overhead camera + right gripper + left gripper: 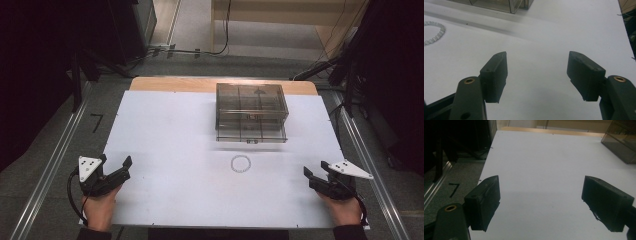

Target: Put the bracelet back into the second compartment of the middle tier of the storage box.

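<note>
Right now your left gripper point(120, 167) and right gripper point(314, 176) rest at the near corners of the white surface point(175, 135), jaws wide apart and empty. Between them, nearer your right, lies the bead bracelet point(241, 163), just before the clear drawer box point(251, 113).

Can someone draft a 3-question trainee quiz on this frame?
1. True or false: the bead bracelet lies inside the clear drawer box.
2. Which hand-held gripper is nearer the bracelet: A left hand-held gripper, B right hand-held gripper?
3. Fill in: both hand-held grippers' jaws are ____.

Key: 1 false, it lies on the white table in front of the box. 2 B. 3 open, nothing between them.
</note>
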A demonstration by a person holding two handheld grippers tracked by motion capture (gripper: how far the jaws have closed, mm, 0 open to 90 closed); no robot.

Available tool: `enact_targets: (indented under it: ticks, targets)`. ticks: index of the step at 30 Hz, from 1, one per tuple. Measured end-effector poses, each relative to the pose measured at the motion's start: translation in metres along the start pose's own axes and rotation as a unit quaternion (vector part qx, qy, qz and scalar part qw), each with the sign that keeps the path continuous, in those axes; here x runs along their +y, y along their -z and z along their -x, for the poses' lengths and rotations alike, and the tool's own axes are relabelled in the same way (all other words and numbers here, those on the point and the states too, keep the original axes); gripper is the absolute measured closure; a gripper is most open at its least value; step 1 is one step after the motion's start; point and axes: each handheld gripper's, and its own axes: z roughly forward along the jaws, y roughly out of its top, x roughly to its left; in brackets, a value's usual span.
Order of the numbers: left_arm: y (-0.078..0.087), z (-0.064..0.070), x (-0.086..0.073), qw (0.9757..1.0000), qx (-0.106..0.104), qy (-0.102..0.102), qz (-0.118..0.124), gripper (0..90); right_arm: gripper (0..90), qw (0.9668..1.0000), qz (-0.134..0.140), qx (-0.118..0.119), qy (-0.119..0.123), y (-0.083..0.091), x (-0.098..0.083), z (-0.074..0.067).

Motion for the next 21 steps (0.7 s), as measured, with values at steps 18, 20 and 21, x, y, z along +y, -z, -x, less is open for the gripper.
enact_targets:
  ticks: [18, 20, 21]
  targets:
    - [-0.0007, 0.0022, 0.0001, 1.0, -0.008, -0.001, -0.003, 15.5, 34.1, 0.9999, -0.001, 0.008, 0.009, -0.0007, -0.0002, -0.0042]
    - [-0.0013, 0.0022, -0.0001, 0.9999, -0.009, -0.002, -0.005, 15.5, 34.1, 0.9999, 0.0, 0.01, 0.009, -0.0006, 0.0002, -0.005]
    - [-0.0015, 0.0022, -0.0002, 0.9999, -0.01, -0.002, -0.005, 15.5, 34.1, 0.9999, 0.0, 0.011, 0.01, -0.0006, 0.0004, -0.0054]
